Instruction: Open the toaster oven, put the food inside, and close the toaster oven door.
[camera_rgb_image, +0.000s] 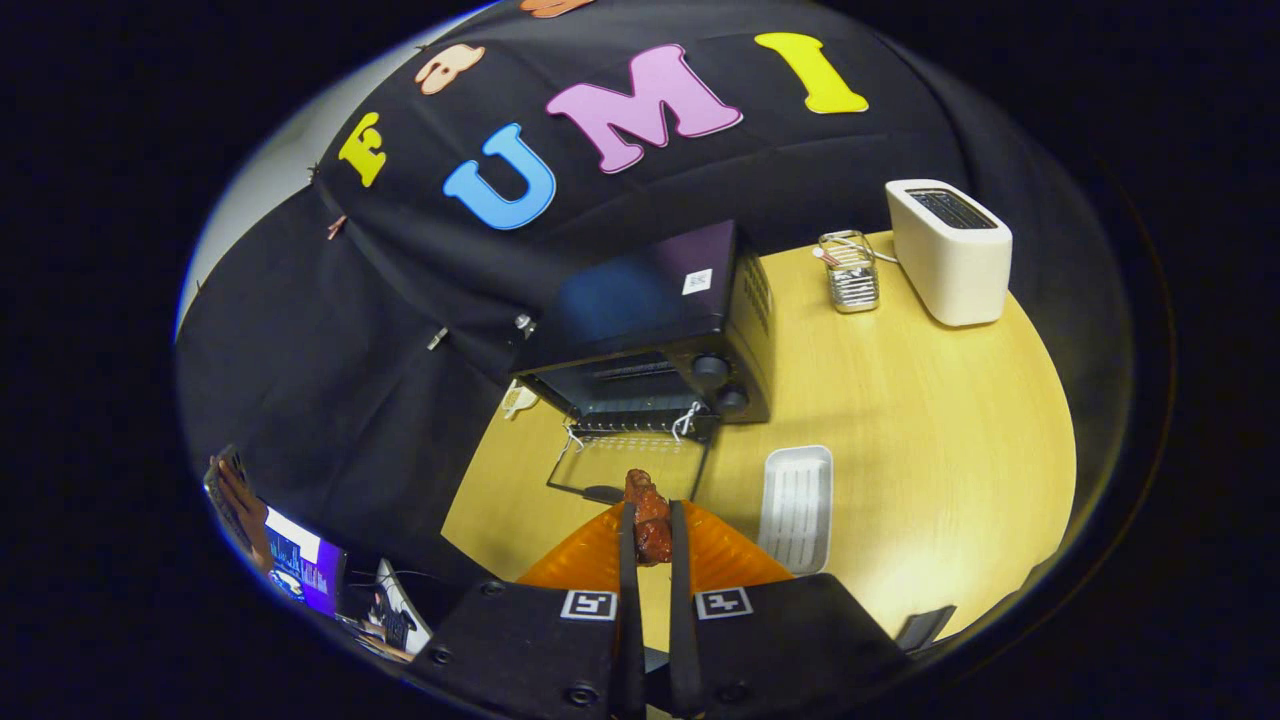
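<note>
A black toaster oven (655, 320) stands on the wooden table (900, 400) ahead of me, its glass door (630, 462) folded down flat toward me. The dark cavity with its wire rack (630, 385) is exposed. My gripper (650, 525) is shut on a reddish-brown piece of food (648, 515), which sticks out past the fingertips. The food hangs above the table, just short of the door's front handle (600, 493).
A white ridged tray (798, 505) lies on the table right of my fingers. Farther back right stand a white slot toaster (948, 250) and a small wire holder (850, 272). A lit screen (300, 565) sits low to the left.
</note>
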